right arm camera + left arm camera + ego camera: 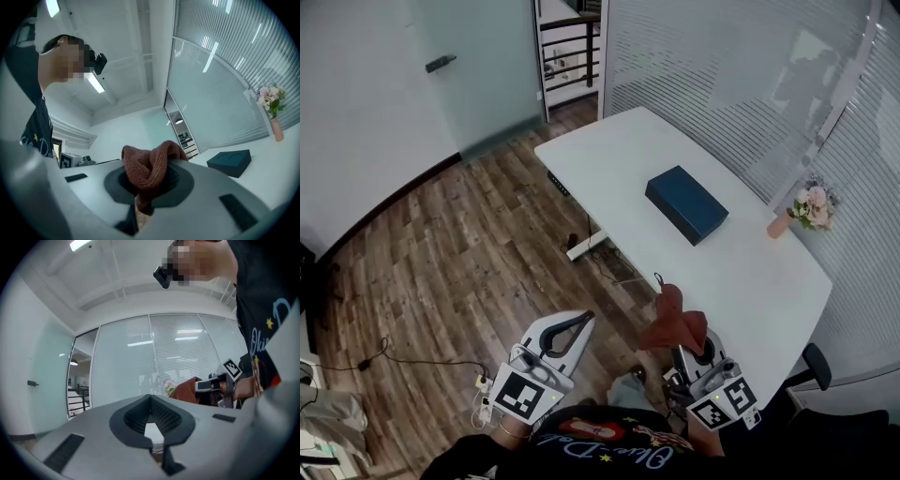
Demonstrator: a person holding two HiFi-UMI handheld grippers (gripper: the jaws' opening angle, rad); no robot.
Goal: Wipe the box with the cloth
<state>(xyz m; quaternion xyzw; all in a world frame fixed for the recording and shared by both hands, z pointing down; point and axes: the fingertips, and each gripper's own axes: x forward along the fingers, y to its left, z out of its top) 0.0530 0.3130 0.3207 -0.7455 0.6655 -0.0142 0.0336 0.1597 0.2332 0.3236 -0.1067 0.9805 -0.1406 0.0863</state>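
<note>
A white counter (750, 272) stands by frosted glass walls (722, 84), the dark blue box (686, 203) lying on it well ahead of the right claw (682, 339), which is clamped on a bunched rust-red cloth (675, 317); the left claw (581, 321) beside it is closed on nothing. I'd guess the cloth could tug free mid-wipe, or the unbraced box skid toward the flower vase (811, 208) beyond.

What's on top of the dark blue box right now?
Nothing: the box has a bare top. The cloth is bunched in the right gripper, apart from it. Its inside is hidden.
</note>
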